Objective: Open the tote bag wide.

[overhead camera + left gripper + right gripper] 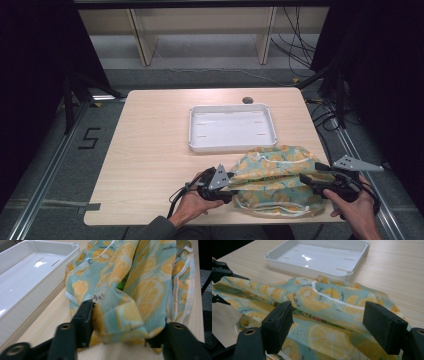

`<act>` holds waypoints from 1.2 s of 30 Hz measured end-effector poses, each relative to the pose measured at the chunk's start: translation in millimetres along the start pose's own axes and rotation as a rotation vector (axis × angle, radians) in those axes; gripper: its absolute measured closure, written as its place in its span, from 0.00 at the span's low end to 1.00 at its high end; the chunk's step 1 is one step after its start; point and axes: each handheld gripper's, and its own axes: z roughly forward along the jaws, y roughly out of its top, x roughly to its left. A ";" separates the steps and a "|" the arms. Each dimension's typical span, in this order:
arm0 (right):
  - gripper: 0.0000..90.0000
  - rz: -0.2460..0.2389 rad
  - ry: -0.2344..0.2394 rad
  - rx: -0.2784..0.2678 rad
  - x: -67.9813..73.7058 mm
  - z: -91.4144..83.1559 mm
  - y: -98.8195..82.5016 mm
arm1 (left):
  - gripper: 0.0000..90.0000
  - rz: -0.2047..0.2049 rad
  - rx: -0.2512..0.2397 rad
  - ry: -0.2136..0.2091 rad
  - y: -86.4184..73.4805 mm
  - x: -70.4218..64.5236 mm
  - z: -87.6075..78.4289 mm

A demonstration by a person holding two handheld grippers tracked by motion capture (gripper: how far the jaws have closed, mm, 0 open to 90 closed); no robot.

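A fabric bag printed with yellow citrus slices on pale teal lies crumpled at the table's front right, with white cords along its edge. My left gripper is at its left end. In the left gripper view the bag is bunched between the two pads of that gripper, which touch it on both sides. My right gripper is at the bag's right end. In the right gripper view this gripper stands wide open over the fabric. A green packet peeks out of a fold.
A shallow white tray sits just behind the bag, with nothing in it, and shows beside the bag in both gripper views. The bag's near side lies close to the table's front edge. Bare wood lies to the left.
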 end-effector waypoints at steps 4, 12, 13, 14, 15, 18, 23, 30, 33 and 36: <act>0.28 -0.003 -0.007 0.006 -0.6 -1.0 0.4 | 0.77 0.013 -0.015 -0.010 2.0 -0.1 7.1; 0.28 -0.024 -0.009 -0.006 -2.8 -1.2 0.7 | 0.99 0.041 -0.016 -0.037 5.9 6.2 -2.9; 0.28 -0.024 -0.009 -0.006 -2.8 -1.2 0.7 | 0.99 0.041 -0.016 -0.037 5.9 6.2 -2.9; 0.28 -0.015 -0.011 -0.002 -2.2 -1.4 0.7 | 0.99 0.037 -0.011 -0.038 5.6 6.3 -6.5; 0.28 -0.015 -0.014 0.000 -1.8 -1.7 0.4 | 0.99 0.043 -0.006 -0.041 5.1 6.7 -9.1; 0.28 -0.003 -0.009 -0.008 -0.6 -2.0 0.9 | 0.99 0.052 0.007 -0.041 2.9 8.7 -16.5; 0.28 -0.031 -0.018 -0.005 -1.3 0.0 1.0 | 0.99 0.046 0.026 -0.036 -6.6 20.2 -37.8; 0.28 -0.032 -0.008 0.006 -0.5 1.7 0.5 | 0.98 -0.009 0.058 0.010 -28.5 35.7 -69.1; 0.28 -0.027 -0.003 0.006 1.1 2.2 0.2 | 0.98 -0.029 0.060 0.033 -35.5 40.9 -80.5; 0.27 -0.017 -0.002 0.014 2.8 3.3 0.5 | 0.98 -0.021 0.079 0.036 -38.4 45.7 -92.9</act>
